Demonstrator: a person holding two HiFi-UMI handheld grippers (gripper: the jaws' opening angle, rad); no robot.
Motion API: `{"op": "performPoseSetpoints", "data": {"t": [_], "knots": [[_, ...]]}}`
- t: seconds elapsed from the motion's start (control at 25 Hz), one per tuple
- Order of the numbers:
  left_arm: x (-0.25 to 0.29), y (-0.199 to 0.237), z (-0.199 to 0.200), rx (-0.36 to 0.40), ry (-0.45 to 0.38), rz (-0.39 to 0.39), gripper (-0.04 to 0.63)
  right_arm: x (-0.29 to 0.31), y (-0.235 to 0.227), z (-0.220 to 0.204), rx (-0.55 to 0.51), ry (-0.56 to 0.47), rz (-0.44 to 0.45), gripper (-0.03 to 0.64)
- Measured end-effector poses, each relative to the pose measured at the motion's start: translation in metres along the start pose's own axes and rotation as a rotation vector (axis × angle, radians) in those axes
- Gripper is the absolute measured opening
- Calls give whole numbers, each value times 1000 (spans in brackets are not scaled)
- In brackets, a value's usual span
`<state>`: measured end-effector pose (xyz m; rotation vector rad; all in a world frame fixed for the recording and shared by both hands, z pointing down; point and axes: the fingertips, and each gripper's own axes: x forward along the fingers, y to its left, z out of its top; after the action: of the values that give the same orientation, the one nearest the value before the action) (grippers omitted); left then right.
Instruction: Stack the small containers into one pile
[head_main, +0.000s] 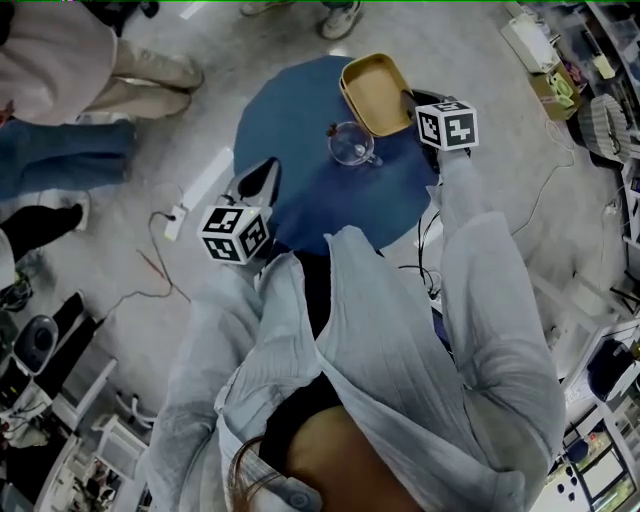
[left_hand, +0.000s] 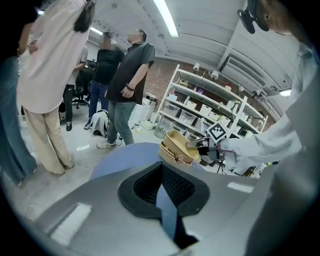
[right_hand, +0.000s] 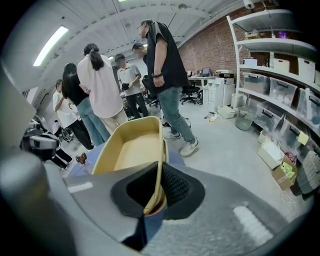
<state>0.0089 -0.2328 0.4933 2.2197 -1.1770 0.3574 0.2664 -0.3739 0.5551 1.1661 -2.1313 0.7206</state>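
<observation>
Right hand-held gripper (head_main: 411, 100) pinches the near wall of a tan container (right_hand: 131, 150), pads clamped on the thin rim and the open side tilted up. The container sits at the far edge of the round blue tabletop (head_main: 300, 190). A second tan container (left_hand: 171, 156) lies directly under it; the left gripper view shows two rims close together, but I cannot tell whether the upper one is fully seated. Left hand-held gripper (head_main: 268, 170) is at the near-left edge of the tabletop, well apart from the pile, jaws pressed together on nothing. A clear glass cup (head_main: 350, 145) stands just beside the containers. Judged step: nesting the held container into the lower one. To do it well, level the tilt so the four corners line up, lower it straight, and let go only once the rims sit parallel. Keep the swing away from the cup, which looks easy to knock. The pile is near the edge, so avoid pushing outward. Writing: none legible on the containers or the cup. Only black-and-white square markers on the gripper cubes; shelf boxes are too small to read.
</observation>
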Motion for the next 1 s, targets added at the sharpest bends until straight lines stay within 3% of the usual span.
{"op": "performPoseSetpoints", "data": {"t": [0.52,0.72,0.8,1.0], "knots": [[-3,2,-4,-9,12,5,11,12,1,-11,-60,36,-57,12],[-5,1,-5,-10,12,8,11,12,2,-12,-165,46,-133,22],[-5,1,-5,-10,10,8,11,13,2,-11,-220,56,-162,48],[-6,1,-5,-13,6,8,11,18,2,-18,-251,100,-183,253]]}}
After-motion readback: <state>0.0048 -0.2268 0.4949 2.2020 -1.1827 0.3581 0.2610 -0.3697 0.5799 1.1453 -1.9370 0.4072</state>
